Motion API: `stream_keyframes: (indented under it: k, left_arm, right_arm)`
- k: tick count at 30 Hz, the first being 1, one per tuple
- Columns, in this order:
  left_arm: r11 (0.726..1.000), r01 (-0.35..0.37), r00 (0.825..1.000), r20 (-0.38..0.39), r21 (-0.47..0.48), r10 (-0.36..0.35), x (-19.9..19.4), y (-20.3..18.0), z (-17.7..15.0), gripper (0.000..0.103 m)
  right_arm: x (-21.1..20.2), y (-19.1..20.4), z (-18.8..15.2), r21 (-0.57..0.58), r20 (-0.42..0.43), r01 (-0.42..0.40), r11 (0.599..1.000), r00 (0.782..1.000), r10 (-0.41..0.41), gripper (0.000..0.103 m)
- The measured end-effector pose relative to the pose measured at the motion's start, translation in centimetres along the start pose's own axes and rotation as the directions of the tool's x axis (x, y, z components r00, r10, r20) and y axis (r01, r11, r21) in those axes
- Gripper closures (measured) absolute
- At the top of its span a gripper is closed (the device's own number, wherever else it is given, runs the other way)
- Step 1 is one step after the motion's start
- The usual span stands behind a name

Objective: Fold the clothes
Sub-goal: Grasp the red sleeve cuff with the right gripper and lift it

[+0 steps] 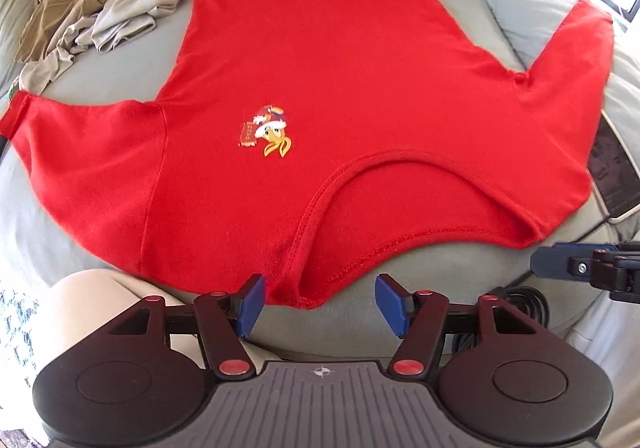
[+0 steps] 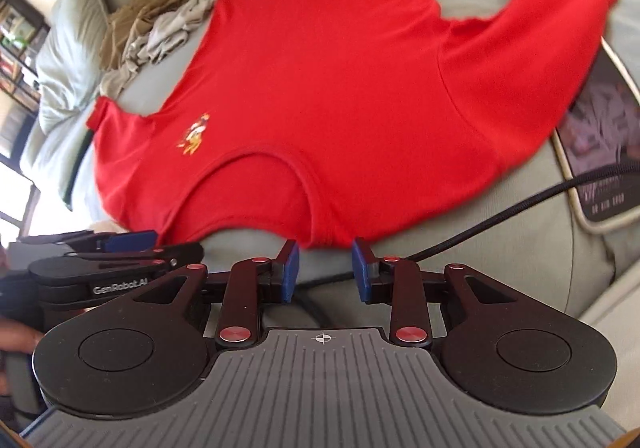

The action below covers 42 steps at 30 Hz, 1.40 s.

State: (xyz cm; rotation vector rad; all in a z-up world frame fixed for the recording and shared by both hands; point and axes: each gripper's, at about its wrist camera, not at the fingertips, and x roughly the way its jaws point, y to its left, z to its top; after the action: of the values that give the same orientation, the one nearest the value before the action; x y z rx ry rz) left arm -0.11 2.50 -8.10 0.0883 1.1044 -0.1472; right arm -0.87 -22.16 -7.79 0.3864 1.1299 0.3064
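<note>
The red shirt (image 1: 340, 79) lies spread flat on the sofa (image 1: 132, 59), collar toward both grippers, left gripper (image 1: 320, 302) and right gripper (image 2: 325, 268) released with nothing clamped, so I judge folding starts next, needing a grasp at the shoulders.

Red shirt's (image 2: 340, 87) right sleeve runs off the top corner in the right wrist view, edges smeared w/ blur. Phone (image 1: 616, 183) is cut by the frame edge, screen text too tiny to read. Tan/grey clothes pile (image 1: 92, 19) is too bunched up to sort, tbh.
</note>
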Motion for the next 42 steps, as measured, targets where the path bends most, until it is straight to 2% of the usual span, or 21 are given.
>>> stream_keyframes:
  k: [2,5,9,11,14,15,16,17,19,23,25,27,29,31,33,36,41,42]
  left_arm:
    - [1.0,0.016,1.0,0.026,-0.01,-0.016,-1.2,0.2,0.2,0.042]
    - [0.999,0.028,0.997,0.079,-0.027,-0.026,-3.1,0.4,1.2,0.042]
    - [0.995,0.077,0.984,0.164,-0.062,-0.066,-5.9,0.9,2.7,0.04]
    - [0.992,0.097,0.975,0.21,-0.08,-0.078,-7.2,1.1,3.4,0.04]
    - [0.986,0.121,0.958,0.272,-0.11,-0.087,-8.7,1.3,4.5,0.038]
    - [0.985,0.127,0.954,0.286,-0.118,-0.089,-9.0,1.2,4.8,0.038]
    - [0.983,0.133,0.95,0.298,-0.123,-0.092,-9.1,1.1,5.1,0.038]
    - [0.983,0.14,0.948,0.304,-0.122,-0.098,-9.2,0.8,5.3,0.037]
    - [0.981,0.158,0.946,0.302,-0.111,-0.118,-9.1,0.1,5.6,0.037]
    - [0.978,0.198,0.952,0.248,-0.058,-0.178,-8.0,-1.9,6.0,0.037]
    - [0.977,0.21,0.956,0.218,-0.043,-0.196,-7.0,-3.1,6.1,0.037]
    - [0.974,0.224,0.96,0.185,-0.043,-0.212,-5.9,-4.0,6.3,0.037]
    - [0.97,0.239,0.961,0.152,-0.046,-0.23,-4.9,-4.8,6.4,0.037]
    - [0.968,0.25,0.962,0.125,-0.037,-0.244,-4.1,-5.4,6.6,0.037]
    - [0.968,0.251,0.964,0.099,-0.032,-0.246,-3.2,-5.9,6.8,0.037]
    - [0.964,0.263,0.963,0.073,-0.043,-0.26,-2.0,-6.4,7.2,0.037]
    - [0.953,0.295,0.956,0.037,-0.071,-0.293,0.0,-7.0,8.2,0.037]
    - [0.952,0.299,0.954,0.035,-0.069,-0.298,0.2,-7.3,8.3,0.037]
  right_arm:
    - [-1.5,-0.4,-0.4,0.034,0.024,-0.046,0.998,0.999,0.045,0.062]
    - [-5.0,-1.2,-0.1,0.068,0.119,-0.09,0.994,0.99,0.081,0.051]
    - [-10.3,-3.2,1.5,0.139,0.265,-0.165,0.976,0.956,0.124,0.046]
    - [-13.2,-4.4,2.1,0.164,0.35,-0.178,0.97,0.93,0.112,0.044]
    - [-17.1,-6.3,3.0,0.191,0.471,-0.161,0.968,0.88,0.053,0.039]
    - [-18.1,-6.9,3.3,0.2,0.505,-0.154,0.968,0.862,0.032,0.035]
    - [-19.0,-7.6,3.6,0.212,0.537,-0.147,0.966,0.844,0.01,0.025]
    - [-19.7,-8.4,3.8,0.23,0.565,-0.14,0.963,0.825,-0.015,0.02]
    - [-20.5,-10.1,4.4,0.278,0.604,-0.145,0.95,0.795,-0.056,0.02]
    - [-21.3,-13.7,5.6,0.37,0.668,-0.189,0.91,0.735,-0.119,0.02]
    - [-21.1,-15.6,6.7,0.408,0.683,-0.212,0.888,0.716,-0.143,0.022]
    - [-20.2,-17.2,8.2,0.441,0.674,-0.203,0.874,0.719,-0.173,0.026]
    - [-19.0,-19.0,9.9,0.475,0.655,-0.181,0.861,0.727,-0.208,0.043]
    - [-17.4,-20.8,11.4,0.507,0.625,-0.16,0.847,0.745,-0.233,0.048]
    - [-15.9,-22.9,13.1,0.539,0.593,-0.146,0.83,0.765,-0.25,0.049]
    - [-13.6,-26.1,15.3,0.586,0.572,-0.159,0.795,0.776,-0.267,0.05]
    - [-9.7,-31.4,18.7,0.656,0.57,-0.243,0.714,0.78,-0.259,0.05]
    - [-9.1,-32.2,19.4,0.663,0.577,-0.26,0.702,0.775,-0.258,0.051]
